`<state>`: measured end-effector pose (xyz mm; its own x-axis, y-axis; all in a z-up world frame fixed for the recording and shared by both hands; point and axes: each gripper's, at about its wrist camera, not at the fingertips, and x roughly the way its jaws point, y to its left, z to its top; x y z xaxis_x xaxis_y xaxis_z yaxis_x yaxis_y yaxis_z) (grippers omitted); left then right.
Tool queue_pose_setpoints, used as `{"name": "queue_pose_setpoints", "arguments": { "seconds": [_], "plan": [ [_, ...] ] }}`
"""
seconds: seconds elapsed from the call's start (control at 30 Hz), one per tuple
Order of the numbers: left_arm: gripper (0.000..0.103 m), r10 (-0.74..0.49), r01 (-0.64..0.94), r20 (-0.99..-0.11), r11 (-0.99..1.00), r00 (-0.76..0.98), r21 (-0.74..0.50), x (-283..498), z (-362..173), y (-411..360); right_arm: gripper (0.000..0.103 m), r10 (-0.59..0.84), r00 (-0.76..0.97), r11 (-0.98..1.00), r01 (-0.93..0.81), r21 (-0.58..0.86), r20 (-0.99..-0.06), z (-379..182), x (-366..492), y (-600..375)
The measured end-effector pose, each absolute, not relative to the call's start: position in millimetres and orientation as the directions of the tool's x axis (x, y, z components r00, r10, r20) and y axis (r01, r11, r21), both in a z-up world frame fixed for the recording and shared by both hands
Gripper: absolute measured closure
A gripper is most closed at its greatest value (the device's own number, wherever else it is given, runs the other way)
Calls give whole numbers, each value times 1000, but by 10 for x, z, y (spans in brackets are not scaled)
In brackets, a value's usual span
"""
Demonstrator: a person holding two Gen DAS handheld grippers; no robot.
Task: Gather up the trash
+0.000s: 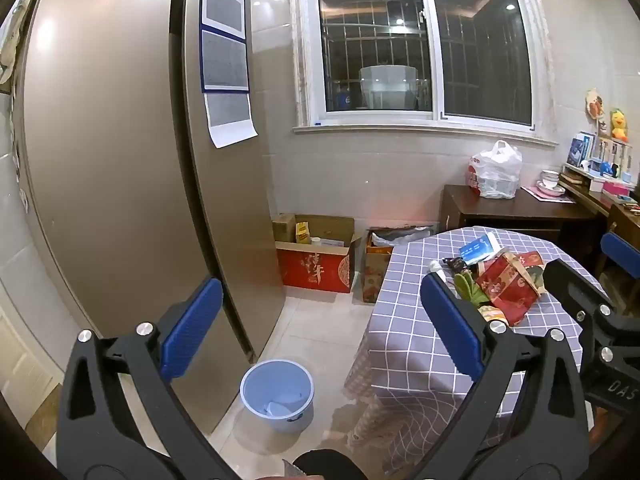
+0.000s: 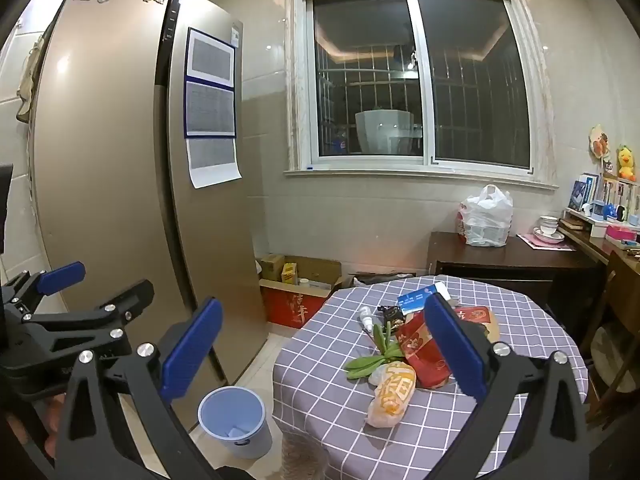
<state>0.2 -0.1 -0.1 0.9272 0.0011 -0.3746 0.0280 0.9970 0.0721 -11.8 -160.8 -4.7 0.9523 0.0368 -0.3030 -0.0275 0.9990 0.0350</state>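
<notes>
A table with a purple checked cloth (image 2: pixel 320 380) carries the trash: an orange-and-white wrapper (image 2: pixel 392 396), green leaves (image 2: pixel 368 362), a red paper bag (image 2: pixel 420 352), a blue-and-white packet (image 2: pixel 416 298), a small white bottle (image 2: pixel 366 318) and a black wrapper (image 2: pixel 392 314). A light blue bin (image 2: pixel 252 444) stands on the floor left of the table, with a scrap of paper inside. My right gripper (image 2: pixel 324 300) hovers open and empty before the table. My left gripper (image 1: pixel 320 284) is open and empty too, above the bin (image 1: pixel 260 384); in the right wrist view it (image 2: pixel 116 278) shows at the left.
A tall bronze fridge (image 1: pixel 112 160) fills the left side. Open cardboard boxes (image 1: pixel 316 256) sit on the floor under the window. A dark wooden sideboard (image 2: pixel 520 256) holds a white plastic bag (image 2: pixel 486 222) and bowls. A blue chair (image 1: pixel 620 248) stands right of the table.
</notes>
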Motion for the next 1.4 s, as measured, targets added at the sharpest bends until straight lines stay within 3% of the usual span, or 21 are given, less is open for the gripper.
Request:
{"name": "queue_pose_setpoints", "arguments": {
  "seconds": [1.4],
  "plan": [
    [6,3,26,-387,997,922,70,78,-124,-68,4,82,937,995,-60,76,-341,-165,106,-1605]
  ]
}}
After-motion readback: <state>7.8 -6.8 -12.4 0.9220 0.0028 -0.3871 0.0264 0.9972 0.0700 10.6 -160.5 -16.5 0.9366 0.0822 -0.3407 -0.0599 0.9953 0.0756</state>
